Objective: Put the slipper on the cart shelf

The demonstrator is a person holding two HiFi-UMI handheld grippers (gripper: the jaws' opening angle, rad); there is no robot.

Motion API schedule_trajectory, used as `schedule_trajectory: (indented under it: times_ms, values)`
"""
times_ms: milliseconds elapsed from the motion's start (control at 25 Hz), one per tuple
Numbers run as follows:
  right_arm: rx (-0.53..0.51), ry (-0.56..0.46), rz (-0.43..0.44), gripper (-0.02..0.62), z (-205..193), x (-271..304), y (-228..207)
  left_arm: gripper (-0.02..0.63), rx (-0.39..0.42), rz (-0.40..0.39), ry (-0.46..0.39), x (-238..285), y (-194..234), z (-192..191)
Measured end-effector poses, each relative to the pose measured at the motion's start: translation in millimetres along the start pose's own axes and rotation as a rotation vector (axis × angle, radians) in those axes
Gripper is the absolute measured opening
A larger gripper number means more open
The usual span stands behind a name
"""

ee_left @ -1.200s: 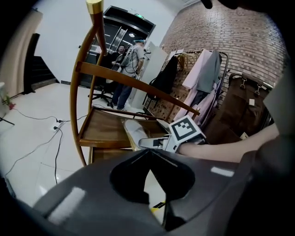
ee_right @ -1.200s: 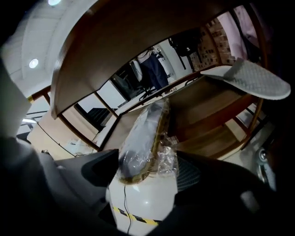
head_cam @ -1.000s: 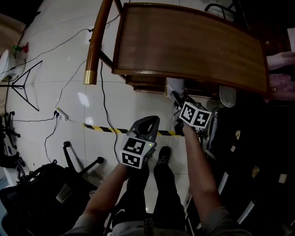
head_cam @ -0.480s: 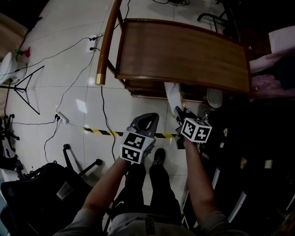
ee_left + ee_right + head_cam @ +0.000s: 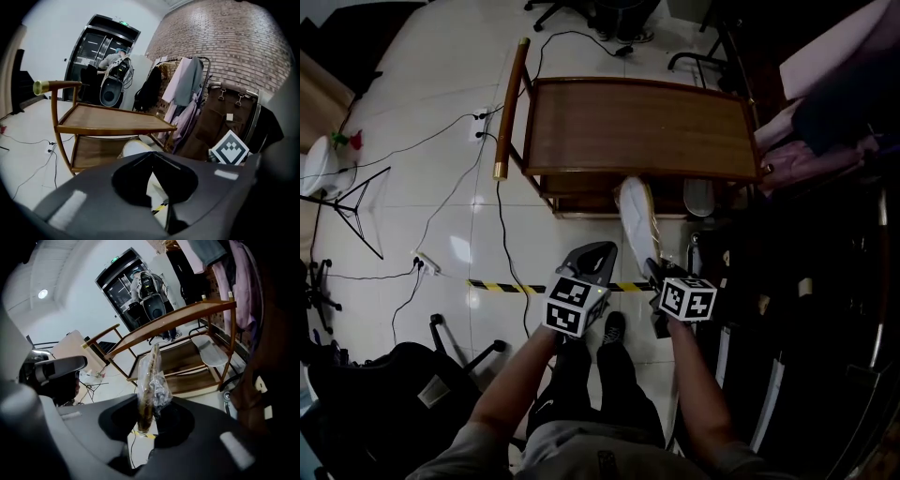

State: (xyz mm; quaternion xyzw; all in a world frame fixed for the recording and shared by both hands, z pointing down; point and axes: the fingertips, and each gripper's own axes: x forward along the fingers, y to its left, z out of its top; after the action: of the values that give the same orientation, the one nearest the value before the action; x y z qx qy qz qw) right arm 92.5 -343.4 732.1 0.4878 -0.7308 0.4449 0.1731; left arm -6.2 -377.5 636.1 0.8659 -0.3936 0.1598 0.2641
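My right gripper (image 5: pixel 652 269) is shut on a white slipper (image 5: pixel 635 223) in a clear plastic wrap. The slipper sticks out from the jaws toward the wooden cart (image 5: pixel 581 127) and shows edge-on (image 5: pixel 149 376) in the right gripper view, pinched at its near end. A second white slipper (image 5: pixel 209 350) lies on the cart's lower shelf (image 5: pixel 187 363), at its right end (image 5: pixel 698 197). My left gripper (image 5: pixel 592 259) hangs over the floor to the left, shut and empty. In its own view the jaws meet in front of the cart (image 5: pixel 117 123).
A rack of hanging clothes (image 5: pixel 825 141) stands right of the cart. Cables (image 5: pixel 502 225) and a black-yellow tape strip (image 5: pixel 502 285) cross the white floor. A tripod (image 5: pixel 342 192) and an office chair (image 5: pixel 412 384) stand at the left. A person (image 5: pixel 112 58) is by the far doorway.
The right gripper has closed on the slipper beside the cart and drawn back with it, so it now points up at the cart. The left gripper has barely moved.
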Motion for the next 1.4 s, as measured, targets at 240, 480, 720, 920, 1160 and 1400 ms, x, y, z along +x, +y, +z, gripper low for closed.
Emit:
schedule_trajectory:
  times_ms: [240,480,720,920,1160,1400]
  values:
    - [-0.019,-0.065,0.006,0.064,3,-70,10,0.008,0.03,0.004,-0.044,-26,-43,23]
    - [-0.023,-0.188,-0.01,0.063,18,-145,38,0.008,0.083,-0.042,-0.067,-57,-82,46]
    - [-0.048,-0.341,-0.079,0.063,17,-221,82,0.008,0.182,-0.147,-0.077,-94,-128,51]
    - [-0.04,-0.467,-0.162,0.063,4,-285,110,0.008,0.212,-0.276,-0.085,-122,-166,48]
    - [0.012,-0.542,-0.286,0.063,-50,-355,112,0.008,0.281,-0.47,-0.05,-138,-248,27]
    - [0.07,-0.587,-0.385,0.063,-109,-417,101,0.008,0.339,-0.622,-0.001,-148,-336,-5]
